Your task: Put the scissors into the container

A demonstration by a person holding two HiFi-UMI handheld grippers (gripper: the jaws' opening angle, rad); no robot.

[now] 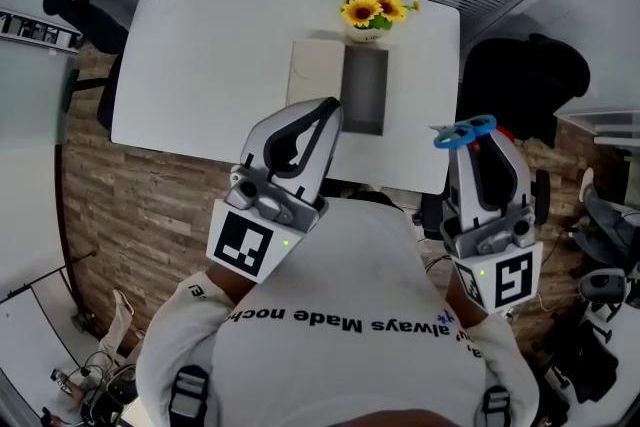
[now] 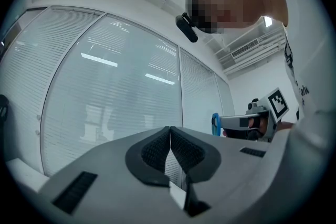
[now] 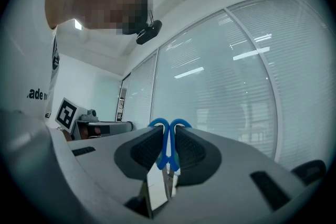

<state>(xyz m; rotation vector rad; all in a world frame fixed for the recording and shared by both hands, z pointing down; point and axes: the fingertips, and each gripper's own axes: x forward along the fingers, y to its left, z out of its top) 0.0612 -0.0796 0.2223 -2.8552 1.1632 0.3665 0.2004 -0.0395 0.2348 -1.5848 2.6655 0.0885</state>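
Note:
Blue-handled scissors (image 3: 167, 136) stand clamped between the pads of my right gripper (image 3: 167, 150), handle loops poking out past the tips. In the head view the blue loops of the scissors (image 1: 465, 132) show at the tip of the right gripper (image 1: 478, 147), raised off the table's right front corner. The grey oblong container (image 1: 364, 90) lies on the white table (image 1: 200, 65) beside a cream lid (image 1: 315, 73). My left gripper (image 2: 169, 136) is shut and empty, its pads touching; in the head view the left gripper (image 1: 322, 115) hangs over the table's near edge, just left of the container.
A pot of sunflowers (image 1: 373, 8) stands behind the container. Black chairs sit at the left end (image 1: 85, 15) and the right end (image 1: 525, 80) of the table. Both gripper views point up at window blinds (image 2: 105, 86).

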